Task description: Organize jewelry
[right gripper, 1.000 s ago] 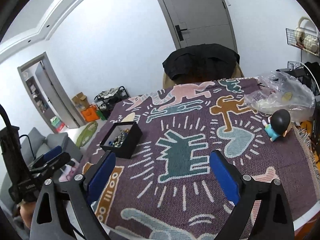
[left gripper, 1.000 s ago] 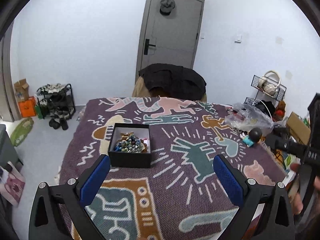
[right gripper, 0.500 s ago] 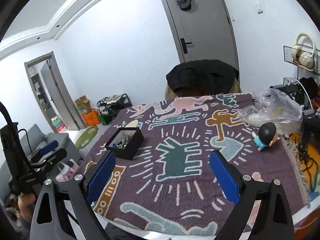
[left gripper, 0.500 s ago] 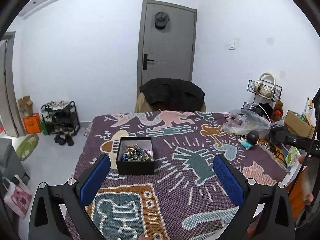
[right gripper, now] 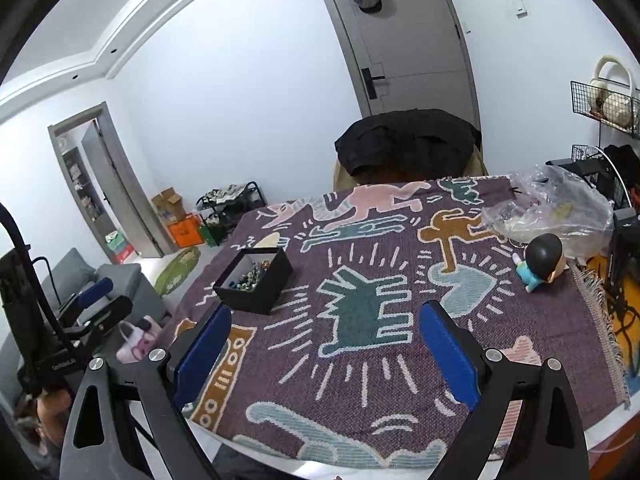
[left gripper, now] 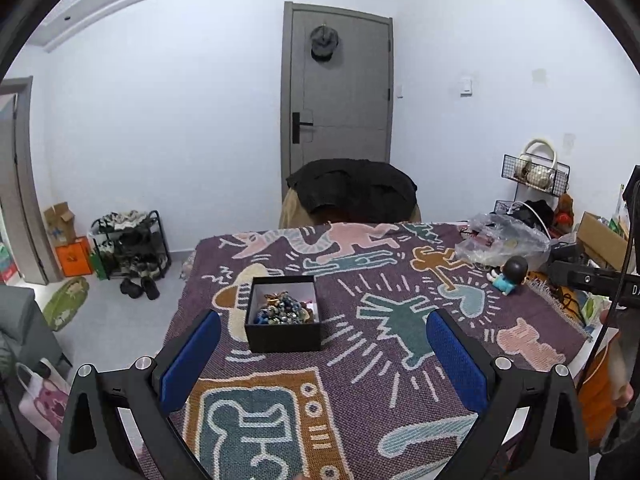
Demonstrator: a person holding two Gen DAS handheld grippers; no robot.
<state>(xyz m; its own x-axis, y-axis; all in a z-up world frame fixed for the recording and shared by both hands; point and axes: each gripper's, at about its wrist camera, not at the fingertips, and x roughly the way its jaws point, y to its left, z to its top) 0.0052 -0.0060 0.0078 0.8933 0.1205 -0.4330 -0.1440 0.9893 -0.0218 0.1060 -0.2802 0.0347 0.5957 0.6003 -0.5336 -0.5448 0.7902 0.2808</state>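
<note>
Box [left gripper: 283,316] of jewelry [left gripper: 282,310] sits ahead-left of left gripper [left gripper: 320,356], the nearer; right gripper [right gripper: 324,344] farther. Both spread wide, empty.

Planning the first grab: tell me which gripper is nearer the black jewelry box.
Left. The left gripper is just short of the black jewelry box; the right gripper sits further off, to its right.

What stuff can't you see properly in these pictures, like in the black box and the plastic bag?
- Black box, both views: the jewelry is a tangled pile, too small to tell pieces apart.
- Plastic bag, both views: crinkled plastic blurs what's inside.
- Toy figure, both views: faces away, its front hidden.
- Chair, both views: covered by a dark jacket and the table's far edge.
</note>
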